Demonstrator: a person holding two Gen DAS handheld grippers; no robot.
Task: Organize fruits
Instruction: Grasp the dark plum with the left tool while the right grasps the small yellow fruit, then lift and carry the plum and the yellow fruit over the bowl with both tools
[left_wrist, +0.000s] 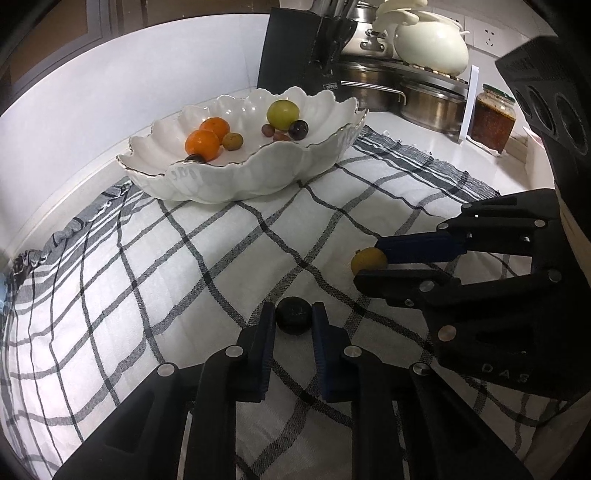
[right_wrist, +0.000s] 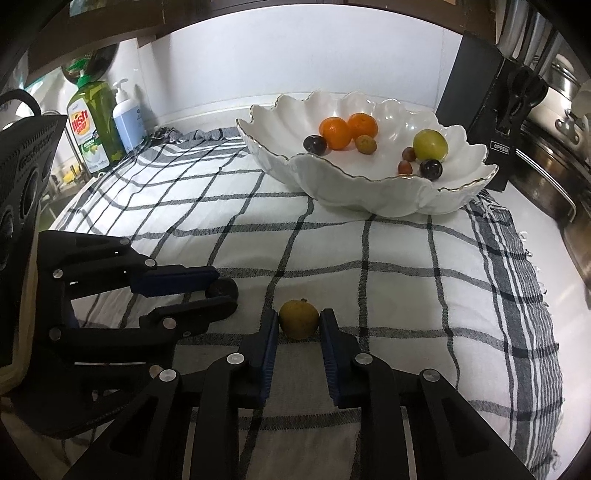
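A small dark plum (left_wrist: 293, 315) lies on the checked cloth (left_wrist: 184, 295), and my left gripper (left_wrist: 293, 309) is shut on it, pads against both its sides. To its right a small yellow-brown fruit (right_wrist: 298, 319) sits between the pads of my right gripper (right_wrist: 298, 316), which is shut on it. Both fruits still rest on the cloth. Behind them stands a white scalloped bowl (left_wrist: 240, 181) (right_wrist: 369, 195). It holds two oranges (right_wrist: 347, 129), a green fruit (right_wrist: 430, 144), dark plums and small brown fruits.
A black knife block (right_wrist: 495, 122) and steel pots (left_wrist: 424, 103) stand behind the bowl at the right, with a jar (left_wrist: 493, 118) beside them. A green dish soap bottle (right_wrist: 94, 125) and a pump bottle (right_wrist: 125, 118) stand at the far left by the wall.
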